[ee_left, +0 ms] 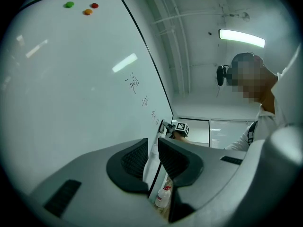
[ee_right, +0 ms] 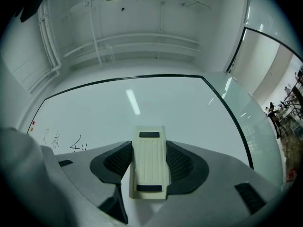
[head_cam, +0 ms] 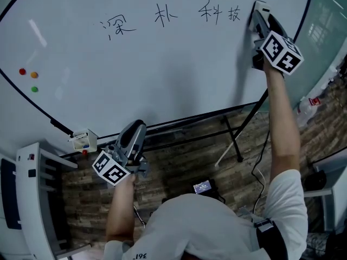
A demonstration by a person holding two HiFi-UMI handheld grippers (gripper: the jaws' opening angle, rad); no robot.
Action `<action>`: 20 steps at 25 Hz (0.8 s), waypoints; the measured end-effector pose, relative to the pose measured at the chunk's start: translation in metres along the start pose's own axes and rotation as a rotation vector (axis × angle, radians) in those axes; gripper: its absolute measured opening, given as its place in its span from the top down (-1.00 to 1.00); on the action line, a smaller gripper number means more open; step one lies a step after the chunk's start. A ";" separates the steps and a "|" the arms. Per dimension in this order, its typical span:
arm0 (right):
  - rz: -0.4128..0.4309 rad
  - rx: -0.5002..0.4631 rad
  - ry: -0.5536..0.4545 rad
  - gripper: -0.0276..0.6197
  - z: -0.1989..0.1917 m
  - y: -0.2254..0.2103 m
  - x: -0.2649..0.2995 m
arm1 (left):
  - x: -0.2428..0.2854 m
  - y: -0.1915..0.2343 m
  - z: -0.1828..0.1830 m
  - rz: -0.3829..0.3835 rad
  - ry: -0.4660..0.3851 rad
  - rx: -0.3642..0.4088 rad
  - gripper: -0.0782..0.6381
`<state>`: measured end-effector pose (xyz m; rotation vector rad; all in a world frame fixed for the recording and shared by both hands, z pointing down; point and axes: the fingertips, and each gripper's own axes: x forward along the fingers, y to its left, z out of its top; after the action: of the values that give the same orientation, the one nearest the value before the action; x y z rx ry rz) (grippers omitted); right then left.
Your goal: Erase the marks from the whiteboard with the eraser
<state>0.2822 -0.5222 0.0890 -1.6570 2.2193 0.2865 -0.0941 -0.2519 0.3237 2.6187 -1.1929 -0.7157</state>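
Eraser clamped between right tongs, at whiteboard; left tongs slightly parted, empty.

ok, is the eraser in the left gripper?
No, the eraser is clamped in the right gripper; the left gripper has its jaws slightly apart with nothing between them.

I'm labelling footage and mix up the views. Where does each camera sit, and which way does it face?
Head view: on the person's head, looking steeply down at the whiteboard; both forearms, left gripper, right gripper show.
Left gripper view: on the left gripper, facing along the whiteboard toward the right gripper; empty jaws, person's torso show.
Right gripper view: on the right gripper, facing the whiteboard; jaws clamp the eraser.
Shared: written marks appear in all three.
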 end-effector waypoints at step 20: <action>-0.012 0.027 -0.036 0.16 -0.008 0.055 -0.002 | -0.026 0.028 0.008 -0.007 -0.018 -0.033 0.62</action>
<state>0.2288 -0.5071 0.0949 -1.6371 2.1770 0.2796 -0.1315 -0.2511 0.3352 2.5967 -1.1672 -0.7553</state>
